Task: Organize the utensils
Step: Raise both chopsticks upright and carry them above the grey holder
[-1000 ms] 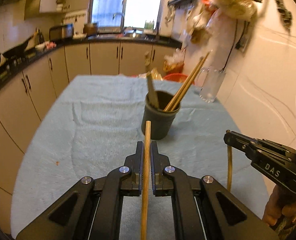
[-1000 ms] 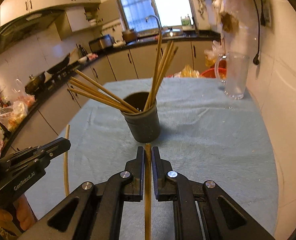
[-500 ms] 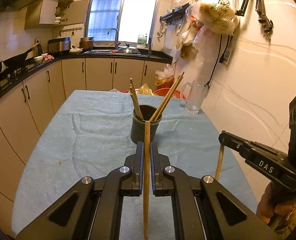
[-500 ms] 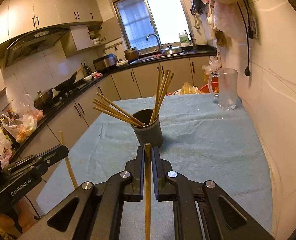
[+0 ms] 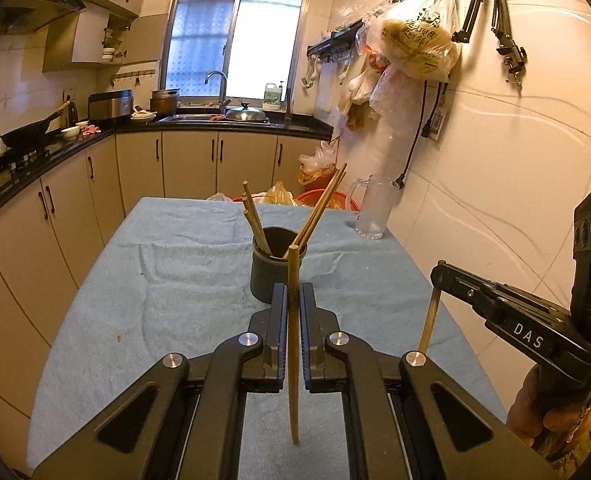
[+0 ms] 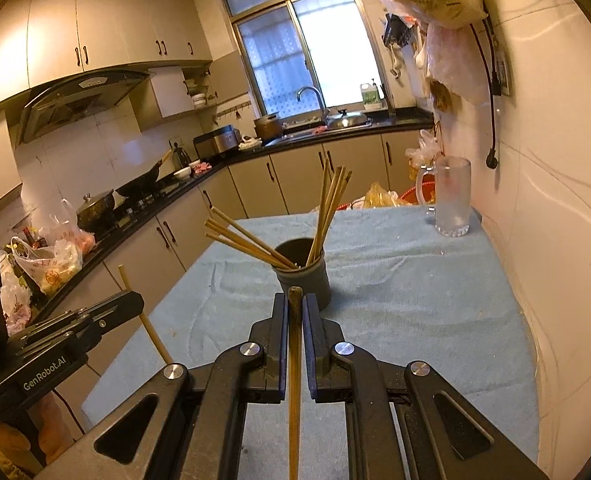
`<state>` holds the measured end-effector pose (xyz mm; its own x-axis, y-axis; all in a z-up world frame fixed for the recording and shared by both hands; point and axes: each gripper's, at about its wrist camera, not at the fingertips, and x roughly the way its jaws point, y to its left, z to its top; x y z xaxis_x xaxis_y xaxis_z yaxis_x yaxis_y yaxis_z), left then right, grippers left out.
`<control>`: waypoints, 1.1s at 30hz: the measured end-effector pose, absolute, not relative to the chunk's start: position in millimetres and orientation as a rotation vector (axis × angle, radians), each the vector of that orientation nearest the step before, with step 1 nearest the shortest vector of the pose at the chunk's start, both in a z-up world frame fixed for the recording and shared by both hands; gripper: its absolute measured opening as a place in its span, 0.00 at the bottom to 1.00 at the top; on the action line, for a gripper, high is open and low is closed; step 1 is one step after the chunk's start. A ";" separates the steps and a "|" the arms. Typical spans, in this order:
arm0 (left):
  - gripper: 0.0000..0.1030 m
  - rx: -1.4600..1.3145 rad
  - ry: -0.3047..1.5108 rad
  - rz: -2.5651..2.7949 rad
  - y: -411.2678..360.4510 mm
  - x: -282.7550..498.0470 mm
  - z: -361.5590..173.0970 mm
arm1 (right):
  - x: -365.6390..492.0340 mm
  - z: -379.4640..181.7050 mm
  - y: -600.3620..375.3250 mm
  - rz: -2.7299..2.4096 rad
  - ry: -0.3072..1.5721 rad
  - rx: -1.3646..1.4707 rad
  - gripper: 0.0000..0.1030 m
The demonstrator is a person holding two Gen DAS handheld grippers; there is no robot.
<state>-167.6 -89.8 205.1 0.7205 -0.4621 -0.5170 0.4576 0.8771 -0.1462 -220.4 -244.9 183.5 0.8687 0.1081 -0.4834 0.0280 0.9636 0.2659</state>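
Left gripper (image 5: 293, 300) clamped on chopstick (image 5: 293, 344), held upright, clear of worktop (image 5: 95, 320); right gripper (image 6: 294, 308) likewise closed on second chopstick (image 6: 294, 380); both aimed at cup (image 6: 307, 276) just ahead, already stocked with chopsticks; upright hold judged suited to end-first drop into cup.

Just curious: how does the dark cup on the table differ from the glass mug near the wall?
The dark cup is opaque and handleless; the glass mug is see-through with a handle. The dark cup holds chopsticks; the glass mug looks empty. Both stand upright on the blue cloth.
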 end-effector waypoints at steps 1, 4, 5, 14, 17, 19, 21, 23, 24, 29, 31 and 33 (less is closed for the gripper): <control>0.05 -0.007 0.574 -0.509 -90.3 -166.5 205.5 | -220.6 184.2 -245.1 0.040 0.513 0.268 0.08; 0.05 -0.005 0.573 -0.511 -91.6 -163.5 207.8 | -219.4 187.0 -245.0 0.033 0.502 0.262 0.07; 0.05 -0.003 0.571 -0.511 -90.8 -162.6 208.4 | -218.8 187.7 -245.5 0.031 0.499 0.261 0.07; 0.05 0.008 0.571 -0.511 -95.5 -150.8 215.5 | -209.4 198.4 -244.6 0.019 0.461 0.236 0.07; 0.05 0.011 0.579 -0.513 -96.6 -143.4 219.0 | -203.9 203.1 -244.0 0.019 0.448 0.230 0.07; 0.05 0.017 0.581 -0.516 -98.3 -138.6 222.1 | -199.8 207.3 -244.2 0.017 0.438 0.227 0.07; 0.05 0.025 0.579 -0.519 -100.5 -134.1 226.4 | -195.3 212.4 -246.2 0.013 0.425 0.228 0.08; 0.05 0.029 0.578 -0.526 -102.6 -129.8 230.7 | -190.5 218.2 -249.0 0.008 0.409 0.234 0.08; 0.05 0.028 0.578 -0.530 -103.0 -127.6 233.1 | -188.3 220.9 -248.8 0.007 0.405 0.236 0.08; 0.05 0.026 0.575 -0.553 -107.0 -116.3 246.6 | -174.7 237.5 -253.8 -0.005 0.368 0.238 0.08; 0.05 0.021 0.569 -0.567 -109.9 -110.2 256.0 | -168.9 243.3 -255.7 -0.010 0.354 0.231 0.08; 0.05 0.015 0.557 -0.580 -112.2 -105.3 266.1 | -161.8 249.8 -257.2 -0.015 0.343 0.225 0.08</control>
<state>-105.3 -112.2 266.1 0.6934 -0.5157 -0.5032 0.5235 0.8405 -0.1398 -161.8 -257.2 249.8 0.9420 0.0234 -0.3348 0.0526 0.9749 0.2162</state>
